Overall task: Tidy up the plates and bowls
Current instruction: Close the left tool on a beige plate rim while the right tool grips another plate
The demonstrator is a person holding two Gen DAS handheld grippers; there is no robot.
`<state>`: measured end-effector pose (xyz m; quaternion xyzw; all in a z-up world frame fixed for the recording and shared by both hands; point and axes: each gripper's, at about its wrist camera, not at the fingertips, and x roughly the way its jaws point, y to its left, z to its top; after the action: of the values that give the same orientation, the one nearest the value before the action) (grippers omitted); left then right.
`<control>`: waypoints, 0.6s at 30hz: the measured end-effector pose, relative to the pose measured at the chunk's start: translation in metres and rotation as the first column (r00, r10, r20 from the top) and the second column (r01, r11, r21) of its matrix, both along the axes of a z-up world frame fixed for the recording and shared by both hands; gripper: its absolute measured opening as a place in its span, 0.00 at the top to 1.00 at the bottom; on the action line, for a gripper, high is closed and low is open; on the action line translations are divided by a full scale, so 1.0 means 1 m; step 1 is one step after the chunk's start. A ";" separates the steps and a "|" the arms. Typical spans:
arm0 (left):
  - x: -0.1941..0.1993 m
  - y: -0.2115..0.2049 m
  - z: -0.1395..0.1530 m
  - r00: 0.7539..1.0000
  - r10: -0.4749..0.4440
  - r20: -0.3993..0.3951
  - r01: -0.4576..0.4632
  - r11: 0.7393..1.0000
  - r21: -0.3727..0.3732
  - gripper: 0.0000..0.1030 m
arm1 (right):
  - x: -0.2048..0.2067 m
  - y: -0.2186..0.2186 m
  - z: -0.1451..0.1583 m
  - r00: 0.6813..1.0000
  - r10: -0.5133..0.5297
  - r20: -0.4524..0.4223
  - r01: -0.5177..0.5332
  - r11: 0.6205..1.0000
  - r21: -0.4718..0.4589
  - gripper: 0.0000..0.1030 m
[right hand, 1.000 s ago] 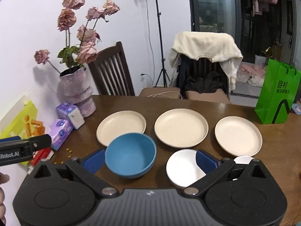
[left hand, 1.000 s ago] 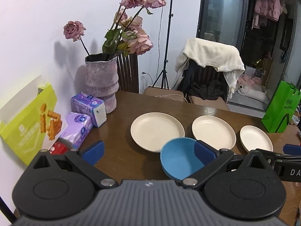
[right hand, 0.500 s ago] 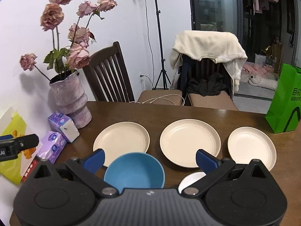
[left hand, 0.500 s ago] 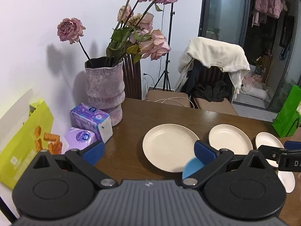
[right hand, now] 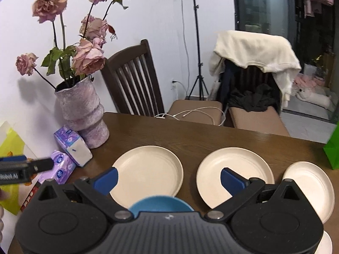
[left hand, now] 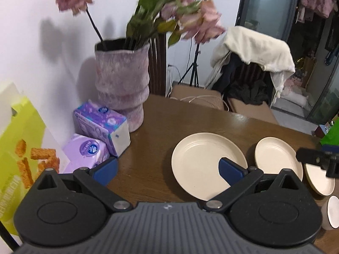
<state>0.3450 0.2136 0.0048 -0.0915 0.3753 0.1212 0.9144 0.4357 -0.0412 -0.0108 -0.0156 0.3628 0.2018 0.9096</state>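
Both hand-held grippers hang over a brown wooden bench (right hand: pixel 190 135), jaws spread wide and gripping nothing: the right hand-held gripper (right hand: pixel 169 178) above a blue bowl (right hand: pixel 161 204) whose rim shows just past its body, the left hand-held gripper (left hand: pixel 168 169) with one blue fingertip over the leftmost plate (left hand: pixel 201 160). Three cream plates sit in a row across the bench: the leftmost plate (right hand: pixel 148 171), a middle plate (right hand: pixel 235 169) and a smaller right plate (right hand: pixel 311 186), close together but apart. Left of them, two purple tissue packs (right hand: pixel 67 150) lie beside a pink vase (right hand: pixel 82 114) of faded roses against the wall. Beyond the bench stand a dark wooden chair (right hand: pixel 131 80) and a second chair draped with a cream garment (right hand: pixel 254 50).
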 end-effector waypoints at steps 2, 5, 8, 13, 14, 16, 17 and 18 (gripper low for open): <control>0.009 0.004 -0.008 1.000 0.003 -0.023 -0.003 1.000 -0.003 0.00 | 0.014 0.007 -0.004 1.000 0.018 -0.015 -0.018 1.000 0.007 0.00; 0.023 0.012 -0.019 0.999 0.011 -0.050 -0.012 1.000 -0.025 0.00 | 0.037 0.015 -0.016 0.998 0.027 -0.051 -0.026 1.000 0.017 0.00; 0.039 0.024 -0.033 0.995 0.027 -0.094 -0.034 0.997 -0.076 0.00 | 0.058 0.022 -0.028 0.995 0.039 -0.093 -0.037 0.999 0.022 0.00; 0.067 0.042 -0.059 0.985 0.077 -0.156 -0.095 0.989 -0.111 0.00 | 0.093 0.032 -0.051 0.985 0.064 -0.161 -0.056 0.997 0.055 0.00; 0.071 0.044 -0.064 0.982 0.084 -0.168 -0.105 0.988 -0.116 0.00 | 0.099 0.034 -0.056 0.983 0.058 -0.174 -0.050 0.997 0.052 0.00; 0.079 0.049 -0.076 0.976 0.100 -0.192 -0.127 0.983 -0.131 0.00 | 0.109 0.037 -0.068 0.980 0.039 -0.195 -0.031 0.998 0.049 0.00; 0.083 0.051 -0.082 0.972 0.109 -0.210 -0.140 0.981 -0.135 0.00 | 0.113 0.038 -0.075 0.978 0.029 -0.206 -0.020 0.999 0.049 0.00; 0.087 0.053 -0.090 0.967 0.112 -0.227 -0.147 0.979 -0.145 0.00 | 0.117 0.038 -0.081 0.977 0.019 -0.213 -0.008 0.999 0.051 0.02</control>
<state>0.4323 0.2668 -0.0849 -0.1753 0.4750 0.1595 0.8475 0.5523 -0.0037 -0.0917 0.0264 0.4532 0.2174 0.8641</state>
